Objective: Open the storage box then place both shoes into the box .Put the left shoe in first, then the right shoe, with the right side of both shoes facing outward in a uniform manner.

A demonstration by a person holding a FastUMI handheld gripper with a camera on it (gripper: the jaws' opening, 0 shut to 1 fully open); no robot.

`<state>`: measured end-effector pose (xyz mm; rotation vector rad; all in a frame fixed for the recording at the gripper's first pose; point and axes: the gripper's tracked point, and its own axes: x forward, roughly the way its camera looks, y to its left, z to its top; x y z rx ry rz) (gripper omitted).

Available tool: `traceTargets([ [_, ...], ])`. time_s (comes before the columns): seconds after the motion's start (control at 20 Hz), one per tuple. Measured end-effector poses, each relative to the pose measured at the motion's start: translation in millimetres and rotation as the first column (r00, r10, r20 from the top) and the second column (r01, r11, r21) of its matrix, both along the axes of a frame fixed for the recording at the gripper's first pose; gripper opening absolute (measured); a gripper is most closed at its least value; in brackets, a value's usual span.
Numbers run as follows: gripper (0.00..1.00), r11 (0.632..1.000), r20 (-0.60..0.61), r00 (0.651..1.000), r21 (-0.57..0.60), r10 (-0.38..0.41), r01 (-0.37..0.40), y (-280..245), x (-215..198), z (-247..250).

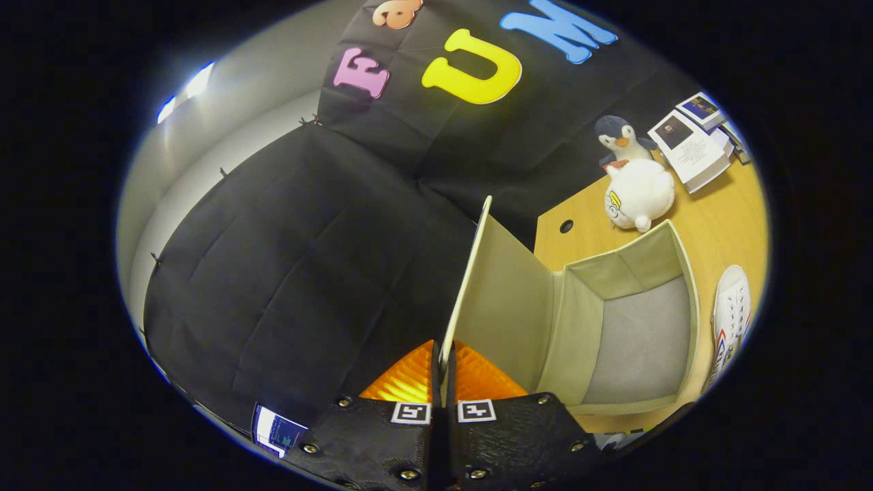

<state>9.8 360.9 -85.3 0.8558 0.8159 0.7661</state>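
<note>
Gripper (pixel 444 372) clenched on raised lid (pixel 501 293) of open box (pixel 690 286); wooden table (pixel 723 211) bearing shoe (pixel 731 314), plush toys (pixel 639 193), booklets (pixel 692 153); black cloth wall behind.

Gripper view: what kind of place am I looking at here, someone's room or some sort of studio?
Probably a staged recording booth, not a home. Black cloth wall hangs behind a wooden desk set with plush toys, books, a white shoe and an open storage box, whose lid the gripper pinches.
</note>
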Motion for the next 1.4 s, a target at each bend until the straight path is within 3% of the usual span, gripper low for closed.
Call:
traceTargets([
  [0.15, 0.01, 0.999, 0.033, 0.999, -0.035, 0.034, -0.032, 27.0, -3.0, -5.9],
  [0.2, 0.09, 0.998, 0.050, 0.998, -0.047, 0.044, -0.042, 31.3, -5.8, -2.5],
  [0.25, 0.09, 0.997, 0.068, 0.996, -0.052, 0.061, -0.058, 39.2, -6.0, 0.1],
  [0.35, 0.27, 0.994, 0.122, 0.989, -0.075, 0.086, -0.077, 49.9, -8.0, 5.5],
  [0.4, 0.54, 0.993, 0.144, 0.985, -0.086, 0.097, -0.085, 51.8, -6.9, 7.6],
  [0.45, 0.68, 0.990, 0.164, 0.981, -0.109, 0.108, -0.090, 54.4, -9.1, 6.9],
  [0.5, 0.95, 0.987, 0.187, 0.976, -0.129, 0.116, -0.092, 53.5, -9.4, 8.2],
  [0.95, 0.97, 0.953, 0.292, 0.955, -0.299, 0.048, 0.043, -17.3, 17.6, -9.2],
  [1.4, 0.97, 0.871, 0.333, 0.942, -0.455, -0.029, 0.188, -113.4, 46.2, -40.4],
])
